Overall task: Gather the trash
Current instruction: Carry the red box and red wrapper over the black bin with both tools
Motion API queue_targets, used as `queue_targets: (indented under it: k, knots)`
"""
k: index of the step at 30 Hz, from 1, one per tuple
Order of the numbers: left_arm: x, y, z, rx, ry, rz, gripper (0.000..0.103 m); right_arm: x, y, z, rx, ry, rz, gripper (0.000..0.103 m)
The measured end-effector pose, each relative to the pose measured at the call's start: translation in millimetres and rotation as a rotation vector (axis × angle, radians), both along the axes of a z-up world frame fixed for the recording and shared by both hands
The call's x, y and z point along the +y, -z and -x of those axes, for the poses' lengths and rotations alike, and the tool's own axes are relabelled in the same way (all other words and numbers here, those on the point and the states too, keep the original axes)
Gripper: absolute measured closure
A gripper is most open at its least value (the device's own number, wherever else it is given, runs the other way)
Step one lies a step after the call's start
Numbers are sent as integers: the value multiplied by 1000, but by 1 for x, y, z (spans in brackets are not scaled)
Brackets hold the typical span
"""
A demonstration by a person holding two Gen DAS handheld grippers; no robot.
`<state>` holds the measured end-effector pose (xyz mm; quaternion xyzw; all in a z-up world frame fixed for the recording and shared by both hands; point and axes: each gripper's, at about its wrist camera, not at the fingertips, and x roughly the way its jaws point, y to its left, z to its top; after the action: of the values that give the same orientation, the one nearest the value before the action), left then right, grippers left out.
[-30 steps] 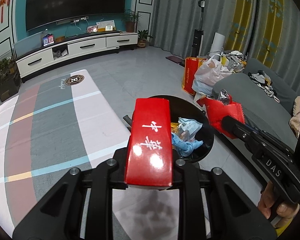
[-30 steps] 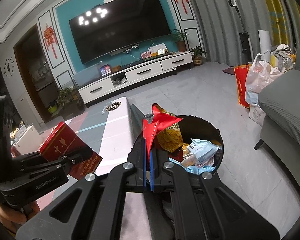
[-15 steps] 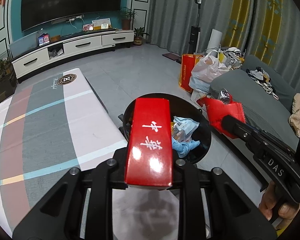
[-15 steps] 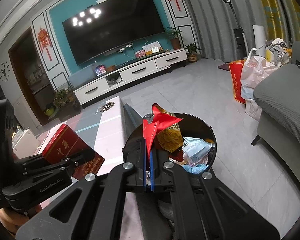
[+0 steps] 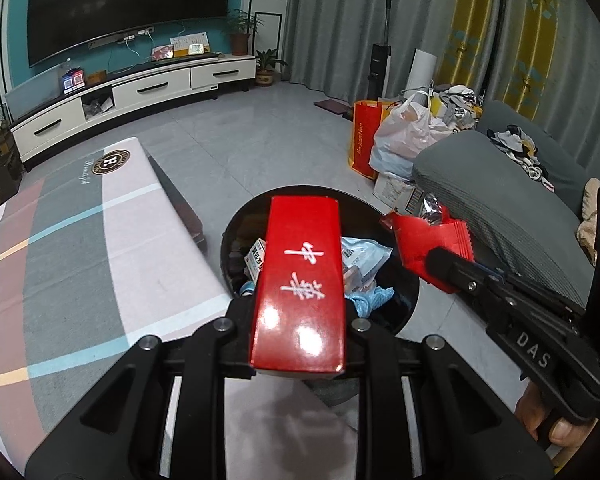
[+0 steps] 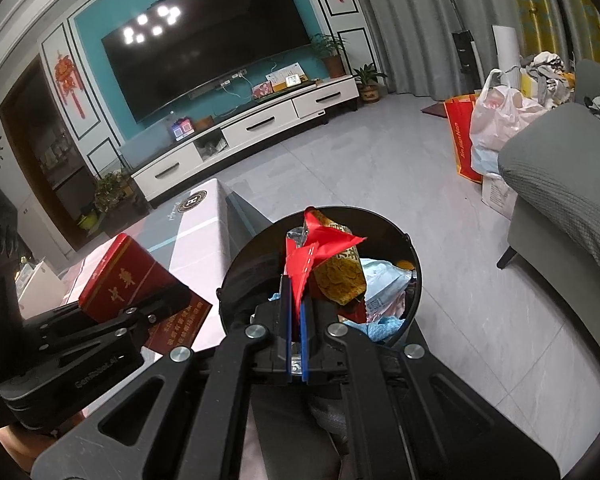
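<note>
my left hand-held gripper (image 5: 298, 320) is clamped on a red box (image 5: 302, 280), held over the black bin (image 5: 236, 236) beside the surface (image 5: 80, 260). my right hand-held gripper (image 6: 296, 320) pinches a red wrapper (image 6: 320, 248) above the same bin, already holding trash.

Red box (image 5: 300, 292) (white characters), red wrapper (image 6: 320, 248), black bin (image 6: 414, 276)

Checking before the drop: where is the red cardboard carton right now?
In the left wrist view, the red cardboard carton sits clamped in the left gripper, above the round black trash bin, beside the striped table.
</note>
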<state>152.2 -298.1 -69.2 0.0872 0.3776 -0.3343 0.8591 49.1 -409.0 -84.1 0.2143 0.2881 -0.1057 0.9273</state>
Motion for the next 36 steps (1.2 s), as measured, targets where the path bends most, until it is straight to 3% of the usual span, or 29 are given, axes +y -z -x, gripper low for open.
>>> queue_targets:
  k: [13,36]
  knots:
    - [-28,16,-31,40,6,-28,79,-13,14,-15,26,6,-46,99]
    - [-57,39,-50,64,25,-83,79,-25,39,-41,107,27,-82,99]
